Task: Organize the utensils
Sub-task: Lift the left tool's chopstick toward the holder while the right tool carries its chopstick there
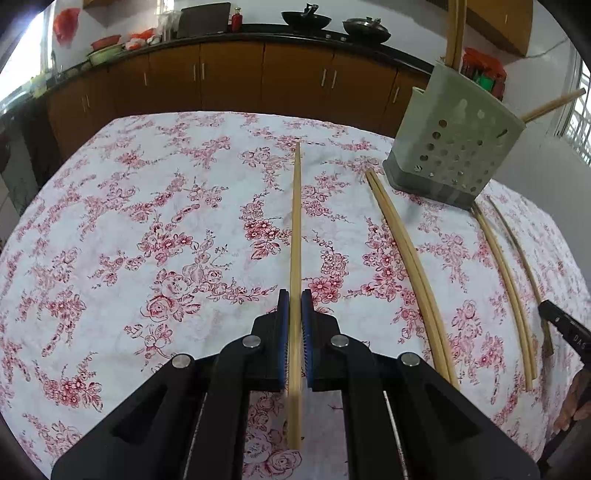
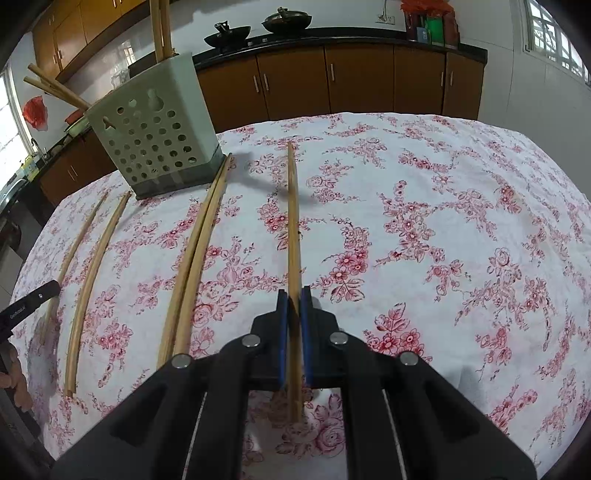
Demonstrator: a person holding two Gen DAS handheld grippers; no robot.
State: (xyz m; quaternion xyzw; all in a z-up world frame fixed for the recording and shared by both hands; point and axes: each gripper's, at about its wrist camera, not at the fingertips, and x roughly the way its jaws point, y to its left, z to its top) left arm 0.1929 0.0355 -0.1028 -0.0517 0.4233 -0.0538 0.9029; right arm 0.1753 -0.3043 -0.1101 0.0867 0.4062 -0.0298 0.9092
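My left gripper point(image 1: 295, 295) is shut on one bamboo chopstick point(image 1: 296, 221) that points straight away over the floral tablecloth point(image 1: 147, 221). My right gripper point(image 2: 294, 293) is shut on another chopstick point(image 2: 293, 229), whose far tip throws a shadow on the cloth. Between the two held sticks lie two pairs of chopsticks point(image 1: 406, 266) point(image 1: 506, 288), the nearer pair point(image 2: 195, 266) just left of my right gripper. A grey perforated holder point(image 1: 454, 147) point(image 2: 155, 136) stands at the far side with several chopsticks point(image 2: 162, 29) in it. The right gripper point(image 1: 565, 328) shows at the left view's right edge.
Dark woks point(image 2: 255, 26) sit on the black kitchen counter point(image 1: 258, 31) above brown cabinets behind the table. The cloth's far edge point(image 2: 406, 116) drops off toward the cabinets. A person's hand point(image 1: 572, 406) holds the other tool at the side.
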